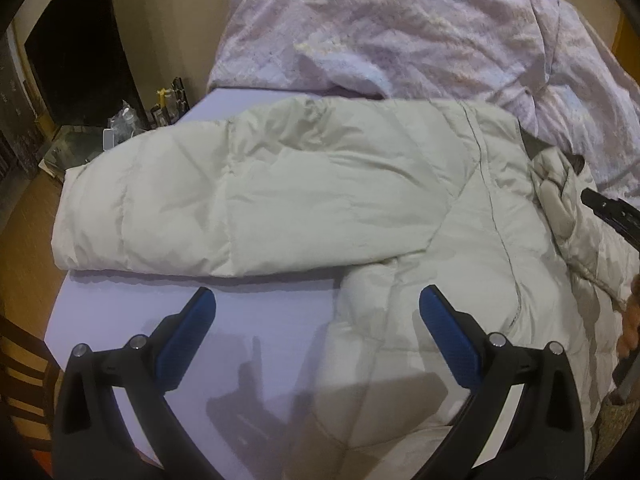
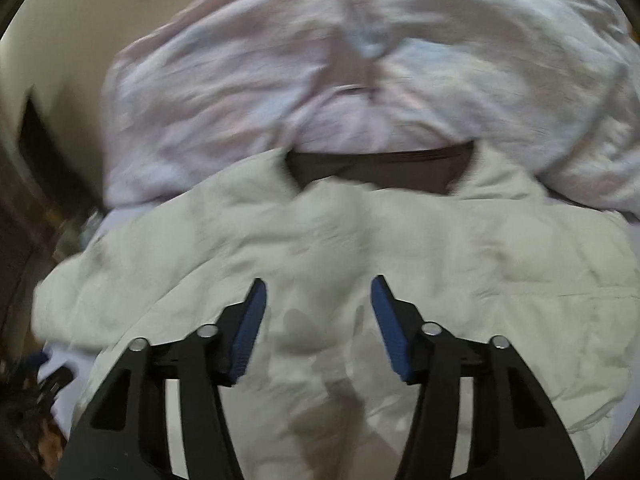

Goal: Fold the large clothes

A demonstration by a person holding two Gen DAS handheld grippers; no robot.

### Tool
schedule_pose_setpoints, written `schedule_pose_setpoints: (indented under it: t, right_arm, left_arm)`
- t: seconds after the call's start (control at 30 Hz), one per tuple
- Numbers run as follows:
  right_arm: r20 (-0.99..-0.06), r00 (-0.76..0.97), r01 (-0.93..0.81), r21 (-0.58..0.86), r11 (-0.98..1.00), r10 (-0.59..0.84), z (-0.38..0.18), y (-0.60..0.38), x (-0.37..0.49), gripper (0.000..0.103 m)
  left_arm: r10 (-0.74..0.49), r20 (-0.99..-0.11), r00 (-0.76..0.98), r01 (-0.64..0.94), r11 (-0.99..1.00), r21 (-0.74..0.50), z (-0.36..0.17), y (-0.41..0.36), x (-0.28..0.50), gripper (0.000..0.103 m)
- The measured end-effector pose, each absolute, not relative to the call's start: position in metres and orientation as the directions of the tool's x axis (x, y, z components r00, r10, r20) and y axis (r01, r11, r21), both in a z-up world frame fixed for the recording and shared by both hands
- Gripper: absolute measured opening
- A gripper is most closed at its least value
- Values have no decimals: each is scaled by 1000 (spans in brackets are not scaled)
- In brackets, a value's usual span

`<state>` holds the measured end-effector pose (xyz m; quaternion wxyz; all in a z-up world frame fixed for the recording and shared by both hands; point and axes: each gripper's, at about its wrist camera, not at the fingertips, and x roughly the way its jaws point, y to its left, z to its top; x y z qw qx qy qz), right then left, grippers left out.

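Pale lavender sheet covers the work surface, flat and smooth where bare. Cream puffer jacket lies spread across it, one sleeve folded sideways over the body toward the left edge of the surface. Dark lining shows at the collar opening in the right wrist view. Behind the jacket, touching its far edge, a crumpled pinkish-white patterned blanket is heaped up.

Left gripper hovers above the bare sheet and the jacket's near hem, blue pads spread wide, nothing between them; its shadow falls on the sheet. Right gripper hangs over the jacket's body, jaws parted, no fabric pinched. Right wrist view is motion-blurred. Tip of the right gripper also pokes in at the right edge of the left wrist view, near the collar.

Room: beige wall behind, dark doorway at left. Small side table with bottles and clutter just beside the surface's left corner. Wooden chair back at lower left, orange-brown floor.
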<state>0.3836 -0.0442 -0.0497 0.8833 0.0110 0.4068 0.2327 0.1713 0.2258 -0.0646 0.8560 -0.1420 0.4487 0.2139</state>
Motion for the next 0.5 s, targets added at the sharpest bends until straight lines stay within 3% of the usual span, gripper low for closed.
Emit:
schedule_pose_setpoints:
  t: [0.17,0.5]
  right_arm:
    - [-772,563,-276,162,947,296,-79,-59,414,49]
    - [-815,561,-336,-63,940,146,-110,-16,407,50]
  left_arm:
    - [242,-811,533,-511,856,-80,-61,241,161,101]
    - [205,-862,463,-610,779,-143,-71,284,145,101]
